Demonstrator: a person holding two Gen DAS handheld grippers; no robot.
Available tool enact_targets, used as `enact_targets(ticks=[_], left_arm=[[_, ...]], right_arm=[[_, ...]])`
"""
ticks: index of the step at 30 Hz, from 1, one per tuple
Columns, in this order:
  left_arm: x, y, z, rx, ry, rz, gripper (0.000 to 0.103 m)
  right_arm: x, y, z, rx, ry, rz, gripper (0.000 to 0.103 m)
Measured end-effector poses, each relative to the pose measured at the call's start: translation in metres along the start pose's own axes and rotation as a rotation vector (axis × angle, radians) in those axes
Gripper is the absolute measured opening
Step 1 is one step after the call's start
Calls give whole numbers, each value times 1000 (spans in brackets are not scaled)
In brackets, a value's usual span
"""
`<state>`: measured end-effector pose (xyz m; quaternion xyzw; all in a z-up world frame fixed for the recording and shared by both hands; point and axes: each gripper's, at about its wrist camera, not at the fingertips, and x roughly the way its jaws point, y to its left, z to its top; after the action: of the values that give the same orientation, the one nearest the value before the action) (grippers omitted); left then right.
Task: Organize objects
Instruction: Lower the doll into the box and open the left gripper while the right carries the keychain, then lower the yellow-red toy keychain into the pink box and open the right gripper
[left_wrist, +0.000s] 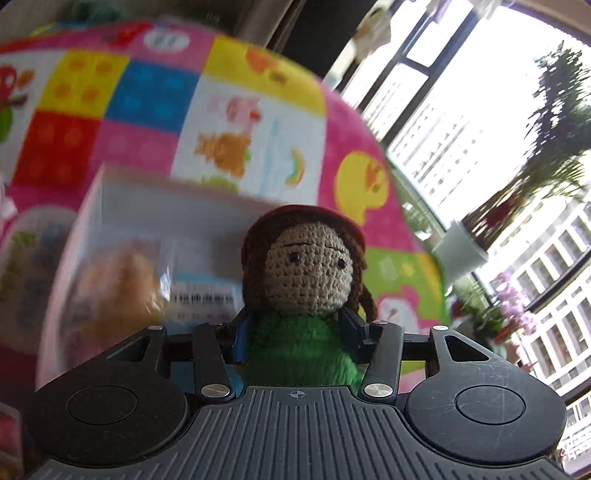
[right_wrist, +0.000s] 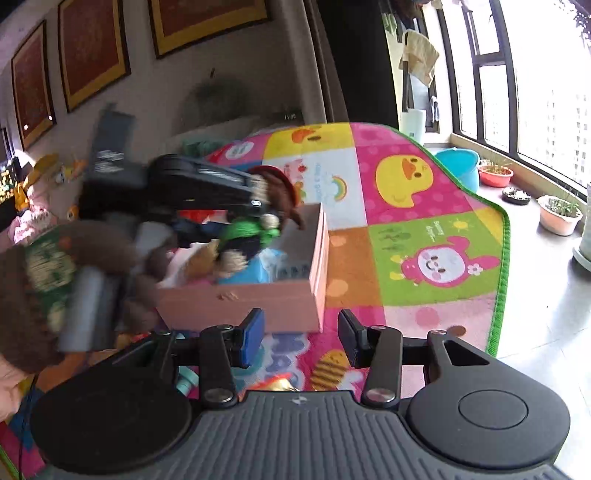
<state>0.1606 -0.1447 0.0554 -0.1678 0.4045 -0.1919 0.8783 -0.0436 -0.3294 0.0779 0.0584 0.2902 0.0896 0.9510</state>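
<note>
Right gripper (right_wrist: 301, 341) up front has its pads apart, nothing in them. Left gripper (left_wrist: 293, 334) is clamped round the crochet doll (left_wrist: 306, 280)'s green middle, hovering over the pink box (right_wrist: 258, 295). Soft, light, squishy; body's probably the best grab.

Crocheted yarn doll (left_wrist: 306, 280) — matt, knobbly; pink cardboard box (right_wrist: 258, 299) — smooth.

The left wrist camera sits just behind its own fingers and looks down at the play mat (left_wrist: 155, 122), very close; windows fill the right of the frame. The right wrist camera looks from farther back, over the pink box (right_wrist: 258, 299) in the middle and the mat beyond. Both views share the mat, the box and the doll (left_wrist: 306, 280).
</note>
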Motion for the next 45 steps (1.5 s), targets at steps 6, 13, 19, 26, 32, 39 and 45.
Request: enact_targets(ticks=[6,13,19,26,32,39,45], left_arm=[[4,-6,-4,47,15,57,55],[-62,-1,-5,27,-92,-30,52],[-58,-13,-21,81,42,-122,51],[-32,2,-24,38,75,-125,30],[-124,43,-51,123,-120,-134,31],[-194,113,-105,225,-205,39,31],[-198,156,-112,119,-184,94,31]], right_arm=[[11,3,-24,-66,92,65,62],[19,16,-35,-112,116,77,77],[40,35,-42,-208,167,21,72],[39,46,-44,-254,189,-46,59],[10,39,-9,-154,143,19,59],[11,45,102,-31,-2,118,59],[85,70,179,23,-103,18,81]])
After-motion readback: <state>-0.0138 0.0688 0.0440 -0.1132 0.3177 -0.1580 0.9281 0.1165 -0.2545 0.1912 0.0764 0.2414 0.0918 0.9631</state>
